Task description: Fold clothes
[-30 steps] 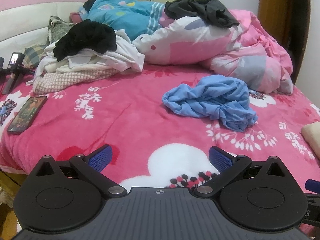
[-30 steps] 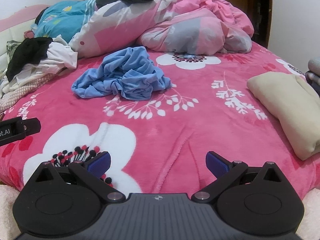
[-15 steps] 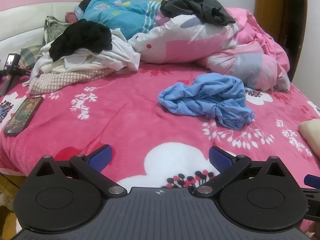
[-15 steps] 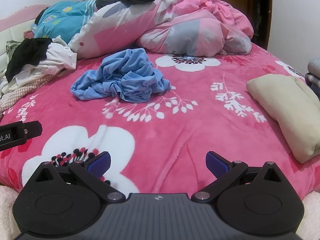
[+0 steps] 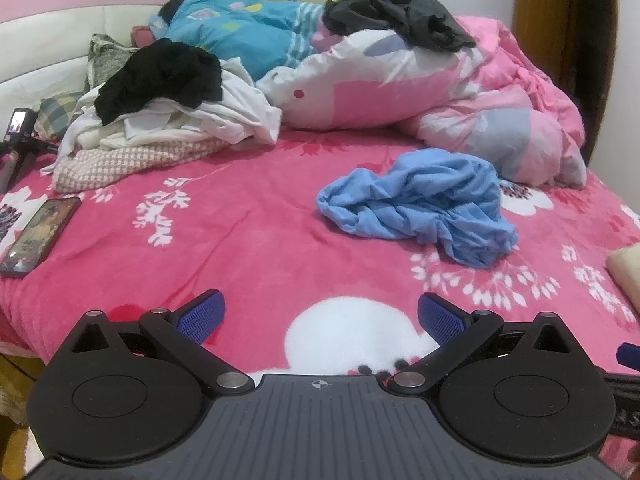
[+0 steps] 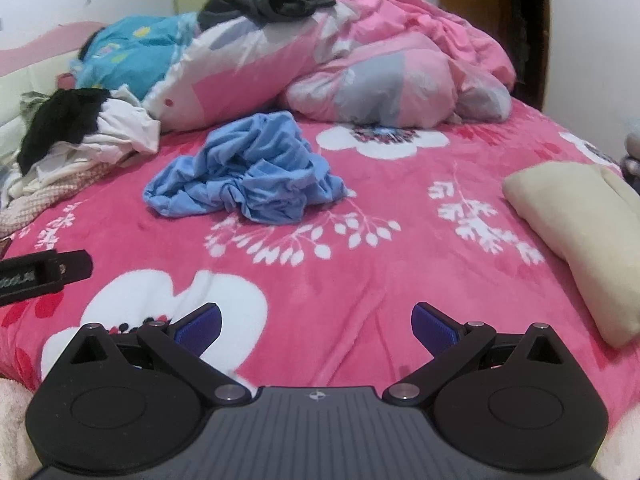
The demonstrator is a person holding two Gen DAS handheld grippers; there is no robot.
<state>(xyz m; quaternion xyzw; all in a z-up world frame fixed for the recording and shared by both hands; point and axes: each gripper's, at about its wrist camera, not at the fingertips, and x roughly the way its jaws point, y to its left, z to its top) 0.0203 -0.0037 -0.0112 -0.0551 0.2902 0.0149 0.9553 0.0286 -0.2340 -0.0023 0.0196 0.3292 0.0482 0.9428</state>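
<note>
1. A crumpled light-blue cotton garment [image 5: 420,204] lies bunched in a heap on the pink floral fleece blanket [image 5: 248,240] that covers the bed; in the right wrist view the same garment [image 6: 244,172] sits near the middle of the blanket, at about 11 o'clock from that gripper.
2. The left gripper [image 5: 319,316] hangs over the near edge of the bed, its blue-padded fingers spread wide with nothing between them; the garment is at about 1 o'clock from it, well apart.
3. The right gripper [image 6: 316,326] is likewise spread wide and empty, over the near edge of the blanket.
4. Bare blanket lies between both grippers and the garment.
5. Behind the garment, at 12 o'clock, a rumpled pink, white and grey duvet [image 5: 460,92] is piled, with a dark grey cloth [image 5: 400,16] draped on top.
6. At 10 o'clock in the left view, a heap of white, black and checked clothes [image 5: 160,116] sits apart from the garment.
7. A dark smartphone [image 5: 40,236] lies flat at 9 o'clock near the blanket's left edge.
8. A folded cream fabric bundle [image 6: 580,232] rests at 2 o'clock in the right view.
</note>
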